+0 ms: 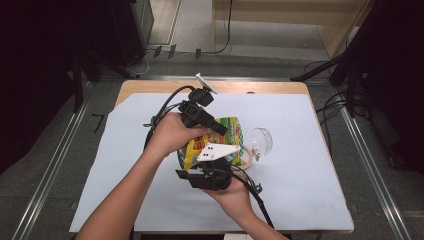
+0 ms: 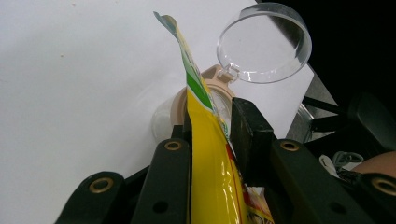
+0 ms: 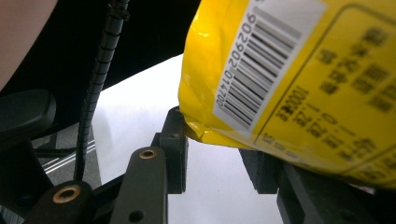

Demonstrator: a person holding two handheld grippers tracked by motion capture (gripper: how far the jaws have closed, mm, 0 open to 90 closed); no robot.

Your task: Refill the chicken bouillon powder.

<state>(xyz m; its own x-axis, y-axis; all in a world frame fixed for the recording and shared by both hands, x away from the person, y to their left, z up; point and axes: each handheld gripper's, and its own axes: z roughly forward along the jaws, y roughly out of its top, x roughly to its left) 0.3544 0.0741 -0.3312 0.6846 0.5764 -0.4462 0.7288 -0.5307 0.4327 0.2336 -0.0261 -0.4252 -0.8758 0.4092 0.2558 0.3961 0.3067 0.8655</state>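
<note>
High view showed both grippers clamped on the yellow snack bag (image 1: 227, 137) above the open jar (image 1: 246, 156): left gripper (image 1: 216, 127), right gripper (image 1: 212, 172). Uneven tilting risked spilling contents outside the jar.

The left gripper (image 1: 218, 128) is held in the left hand (image 1: 172, 131) above the middle of the desk, its jaws closed onto a thin held edge. The right gripper (image 1: 212, 172) is carried in the right hand (image 1: 231, 192) nearer the front edge, jaws part-closed. Both forearms are extended from the front edge.
</note>
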